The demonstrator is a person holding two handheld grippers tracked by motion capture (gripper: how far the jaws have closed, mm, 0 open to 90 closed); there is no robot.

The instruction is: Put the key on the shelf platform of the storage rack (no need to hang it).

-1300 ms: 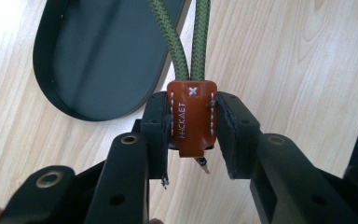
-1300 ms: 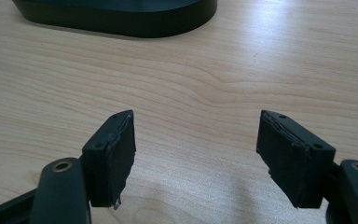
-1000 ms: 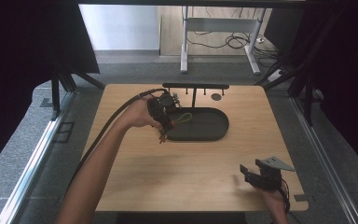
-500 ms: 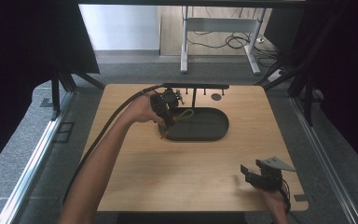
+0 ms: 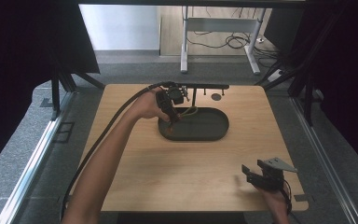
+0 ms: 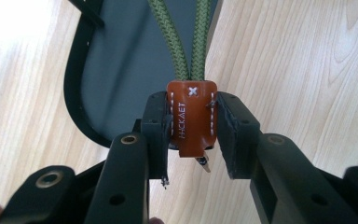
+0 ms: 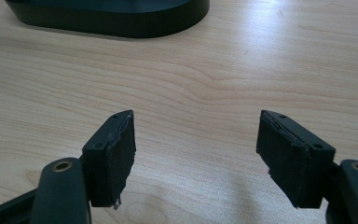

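The left gripper [image 6: 193, 128] is clamped on the brown leather tab [image 6: 192, 119] of a green cord loop [image 6: 186, 39], centre of its view, over the dark oval tray [image 5: 214, 133]; the loop looks light and limp, the stiffer tab the better hold; the forearm reaches from lower left; at lower right the right gripper [image 7: 196, 154] gapes empty over the table [image 7: 242, 79].

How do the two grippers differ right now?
The left gripper is shut on a brown leather tag with a green cord; the right gripper stands open with nothing between its jaws. The left one is held over the dark oval tray; the right sits low over bare table near the front edge. Both have black jaws.
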